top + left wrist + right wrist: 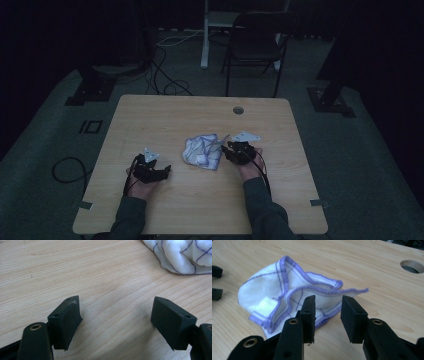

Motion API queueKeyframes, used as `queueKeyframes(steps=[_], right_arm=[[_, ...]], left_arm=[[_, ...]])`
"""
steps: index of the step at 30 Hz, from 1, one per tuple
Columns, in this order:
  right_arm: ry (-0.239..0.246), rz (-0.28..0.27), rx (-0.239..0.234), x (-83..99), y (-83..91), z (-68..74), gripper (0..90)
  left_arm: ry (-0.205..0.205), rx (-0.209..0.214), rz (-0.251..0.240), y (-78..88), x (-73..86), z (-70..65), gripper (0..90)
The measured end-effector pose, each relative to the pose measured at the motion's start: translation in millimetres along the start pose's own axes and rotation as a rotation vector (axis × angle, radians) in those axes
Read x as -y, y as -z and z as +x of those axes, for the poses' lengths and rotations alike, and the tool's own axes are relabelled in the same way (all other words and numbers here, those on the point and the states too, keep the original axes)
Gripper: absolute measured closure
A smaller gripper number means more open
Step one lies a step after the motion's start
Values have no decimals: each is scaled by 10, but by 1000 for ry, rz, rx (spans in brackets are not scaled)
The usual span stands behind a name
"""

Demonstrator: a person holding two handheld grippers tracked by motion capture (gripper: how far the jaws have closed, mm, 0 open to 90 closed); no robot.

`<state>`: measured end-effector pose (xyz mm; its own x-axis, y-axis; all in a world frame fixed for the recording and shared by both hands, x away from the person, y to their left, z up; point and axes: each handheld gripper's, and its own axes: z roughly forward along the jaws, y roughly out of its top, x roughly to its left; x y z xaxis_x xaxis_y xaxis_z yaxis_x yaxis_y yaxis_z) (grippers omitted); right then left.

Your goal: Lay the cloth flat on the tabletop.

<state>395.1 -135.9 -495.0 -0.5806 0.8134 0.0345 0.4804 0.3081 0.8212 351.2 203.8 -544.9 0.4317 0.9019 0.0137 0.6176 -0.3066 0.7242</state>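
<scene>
Bare wood is seen all round the crumpled cloth (202, 151) on the table (150, 115), so it can be approached from the far side. Its near flanks are taken by the left gripper (159, 172) and the right gripper (226, 150). A round hole (238, 110) is set farther back.

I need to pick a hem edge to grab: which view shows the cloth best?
The right gripper view: the cloth lies whole and close, its purple hem and folds clear. The left gripper view catches one corner; the high view shows it small and dim.

The left gripper (116, 315) holds its two black jaws wide apart over the light wooden table (75, 272); a crumpled white cloth with purple lines (182, 255) lies beyond.
</scene>
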Motion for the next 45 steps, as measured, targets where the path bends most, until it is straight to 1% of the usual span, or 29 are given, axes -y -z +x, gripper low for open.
queueKeyframes(steps=[4, 7, 10, 11, 12, 14, 20, 22, 23, 25, 26, 29, 30, 32, 34, 36, 38, 40, 45], right_arm=[[-18, -7, 2, -65, -59, -6, 659], [-30, -8, 6, -88, -91, -17, 640], [-49, 1, 16, -121, -160, -44, 574], [-49, 1, 16, -121, -160, -44, 574], [-74, 0, 26, -139, -193, -65, 555], [-84, -5, 39, -156, -212, -76, 541], [-102, 3, 54, -210, -287, -107, 513], [-110, 10, 54, -210, -312, -114, 509], [-121, 12, 46, -208, -329, -122, 507], [-127, 15, 40, -205, -339, -127, 506], [-139, 21, 33, -193, -371, -131, 506], [-174, 29, 14, -142, -409, -135, 509], [-175, 31, 9, -122, -415, -128, 511], [-169, 36, 7, -87, -418, -111, 515], [-171, 35, 1, -62, -410, -107, 518], [-172, 34, -4, -48, -395, -102, 521], [-164, 35, -8, -43, -373, -94, 525], [-158, 30, -11, -41, -351, -86, 530], [-155, 25, -19, -42, -325, -83, 541]], left_arm=[[1, 0, 0, 0, 0, 0, 241], [1, 0, 0, 0, 0, 0, 241], [1, 0, 0, 0, 0, 0, 242], [1, 0, 0, 0, 0, 0, 241], [0, 0, 0, 0, 0, 0, 241], [0, 0, 0, 0, 0, 0, 242], [1, 0, 1, 1, -1, 0, 241], [0, 0, 1, 1, 0, 0, 242], [0, 0, 1, 1, -1, -1, 241], [0, -1, 1, 2, 0, -2, 242], [-1, 0, -1, 5, 2, -5, 246], [-10, 10, -6, 19, 7, -20, 304], [-12, 13, 1, 29, 0, -26, 330], [-13, 20, 14, 42, -22, -35, 422], [-7, 32, 24, 46, -58, -44, 442], [-22, 41, 17, 76, -121, -58, 459], [-37, 49, -8, 110, -218, -78, 462], [-35, 68, -31, 127, -339, -106, 462], [-92, 97, -64, 124, -657, -257, 457]])
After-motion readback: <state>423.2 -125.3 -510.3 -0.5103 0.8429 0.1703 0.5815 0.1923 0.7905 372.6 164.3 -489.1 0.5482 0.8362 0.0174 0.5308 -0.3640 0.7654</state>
